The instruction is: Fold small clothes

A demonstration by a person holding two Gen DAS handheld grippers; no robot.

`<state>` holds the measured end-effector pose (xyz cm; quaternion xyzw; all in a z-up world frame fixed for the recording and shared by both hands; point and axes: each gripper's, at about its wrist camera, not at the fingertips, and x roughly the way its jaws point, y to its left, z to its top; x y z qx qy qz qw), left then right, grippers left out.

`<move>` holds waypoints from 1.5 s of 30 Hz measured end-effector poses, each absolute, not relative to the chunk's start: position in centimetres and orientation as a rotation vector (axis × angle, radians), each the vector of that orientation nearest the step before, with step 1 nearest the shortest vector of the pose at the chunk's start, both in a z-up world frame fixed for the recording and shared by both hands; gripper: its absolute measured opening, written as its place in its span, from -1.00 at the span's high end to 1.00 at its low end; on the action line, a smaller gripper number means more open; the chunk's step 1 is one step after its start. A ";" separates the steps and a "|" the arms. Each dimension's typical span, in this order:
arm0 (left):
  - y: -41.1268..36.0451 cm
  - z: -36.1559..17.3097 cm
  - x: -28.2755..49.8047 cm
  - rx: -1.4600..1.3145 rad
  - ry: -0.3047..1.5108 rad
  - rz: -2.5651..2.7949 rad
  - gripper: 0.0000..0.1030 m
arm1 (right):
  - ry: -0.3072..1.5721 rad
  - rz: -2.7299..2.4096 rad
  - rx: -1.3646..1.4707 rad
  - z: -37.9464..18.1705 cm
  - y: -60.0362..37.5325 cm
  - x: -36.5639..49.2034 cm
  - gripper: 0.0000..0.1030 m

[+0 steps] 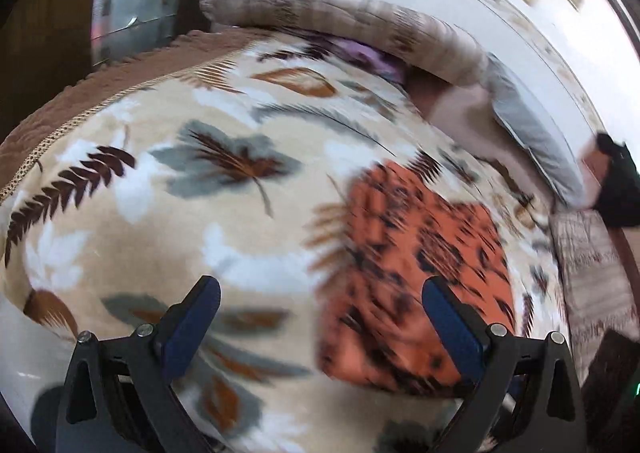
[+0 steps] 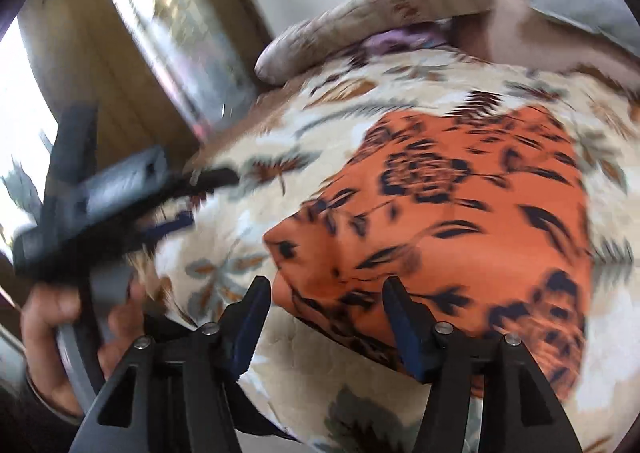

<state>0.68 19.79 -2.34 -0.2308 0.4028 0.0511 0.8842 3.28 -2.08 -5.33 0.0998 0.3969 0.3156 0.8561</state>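
Orange, thin and slippery-looking, the flower-printed garment [image 2: 452, 221] lies folded mid-frame on the plush leaf-patterned blanket [image 2: 352, 369]. Both tongs are released: the right gripper [image 2: 326, 319] hangs over its near edge, the left gripper [image 1: 320, 317] beside it, empty. Such light cloth could spring open, or a finger could snag the edge and drag it.

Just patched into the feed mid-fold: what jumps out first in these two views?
The orange garment with dark flower print, lying on the leaf-patterned blanket, right ahead of both tongs. Both the right tongs and the left tongs stand open with nothing between the pads. At the far edge of the blanket a long beige bolster lies across the bed.
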 end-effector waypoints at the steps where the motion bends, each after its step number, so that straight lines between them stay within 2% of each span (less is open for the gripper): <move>1: 18.7 -2.2 0.7 -0.464 0.850 0.090 -0.96 | 0.830 0.645 0.243 -5.3 -3.2 3.2 -0.22; 4: 16.3 -2.3 1.4 -0.418 0.880 0.062 -0.90 | 0.835 0.606 0.345 -5.7 -6.4 3.4 -0.23; 6: 15.3 -2.9 2.1 -0.406 0.919 0.055 -0.69 | 0.830 0.595 0.387 -5.9 -7.8 3.4 -0.23; 11: 14.8 -4.5 3.1 -0.450 1.002 0.066 0.01 | 0.817 0.607 0.439 -6.1 -9.0 3.5 -0.23; 14: 14.6 -4.5 3.4 -0.450 1.009 0.072 0.10 | 0.817 0.617 0.458 -6.4 -9.6 3.4 -0.23; 21: 15.0 -4.7 4.8 -0.471 1.033 0.098 0.09 | 0.834 0.627 0.492 -7.3 -10.1 3.8 -0.23; 22: 15.0 -4.5 4.9 -0.474 1.023 0.091 0.37 | 0.832 0.627 0.496 -7.3 -10.2 3.9 -0.23; 23: 15.1 -4.3 4.7 -0.493 1.014 0.078 0.74 | 0.834 0.628 0.502 -7.4 -10.2 3.9 -0.23; 27: 15.3 -2.2 2.5 -0.491 0.912 0.070 0.75 | 0.846 0.616 0.505 -7.9 -10.4 3.9 -0.23; 33: 17.1 -8.7 2.2 -0.593 1.018 0.116 0.74 | 0.854 0.603 0.502 -8.0 -10.3 3.8 -0.23; 45: 16.8 -8.4 2.2 -0.537 1.005 0.108 0.68 | 0.848 0.641 0.555 -5.4 -10.4 5.4 -0.33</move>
